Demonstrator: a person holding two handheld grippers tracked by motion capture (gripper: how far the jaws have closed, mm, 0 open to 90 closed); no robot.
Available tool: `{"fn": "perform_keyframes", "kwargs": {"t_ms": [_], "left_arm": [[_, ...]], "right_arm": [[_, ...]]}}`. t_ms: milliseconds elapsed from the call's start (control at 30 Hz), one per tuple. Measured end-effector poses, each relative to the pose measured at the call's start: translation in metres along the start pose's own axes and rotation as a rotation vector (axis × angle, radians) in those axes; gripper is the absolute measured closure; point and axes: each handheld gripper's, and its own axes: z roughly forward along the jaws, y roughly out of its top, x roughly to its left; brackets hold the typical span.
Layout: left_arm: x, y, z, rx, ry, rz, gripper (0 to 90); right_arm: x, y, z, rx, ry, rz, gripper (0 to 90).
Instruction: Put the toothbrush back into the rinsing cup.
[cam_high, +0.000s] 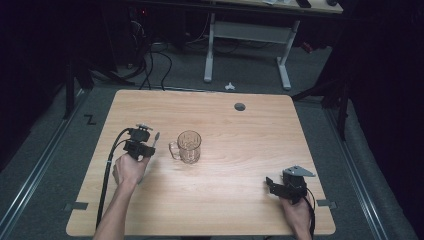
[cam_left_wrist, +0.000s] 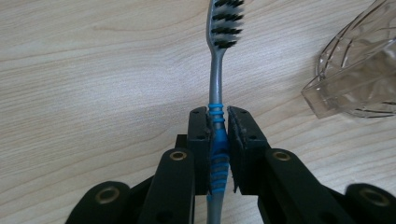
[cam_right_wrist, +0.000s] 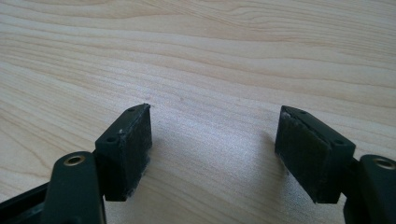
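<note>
A grey toothbrush (cam_left_wrist: 216, 70) with blue grip rings and dark bristles is clamped between the pads of my left gripper (cam_left_wrist: 217, 126), its head pointing away over the wood. From above, that left gripper (cam_high: 142, 140) sits just left of a clear glass mug (cam_high: 188, 146), and the toothbrush (cam_high: 156, 138) pokes out toward the mug's handle. The mug's edge (cam_left_wrist: 355, 74) shows at the right of the left gripper view. My right gripper (cam_high: 272, 184) rests near the table's front right, and in its own view the right gripper (cam_right_wrist: 215, 140) stands open with bare wood between the pads.
The wooden table (cam_high: 235, 200) has a round cable hole (cam_high: 240, 106) near its far edge. Beyond the table stands a white desk frame (cam_high: 247, 35) on grey carpet, with cables (cam_high: 150, 65) at the back left.
</note>
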Motion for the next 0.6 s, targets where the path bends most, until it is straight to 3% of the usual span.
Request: {"fn": "perform_keyframes", "kwargs": {"t_ms": [600], "left_arm": [[0.004,-0.001,-0.02,-0.036,-0.029,-0.012,79.8]], "right_arm": [[0.0,0.0,0.0,0.0,0.0,0.001,27.4]]}}
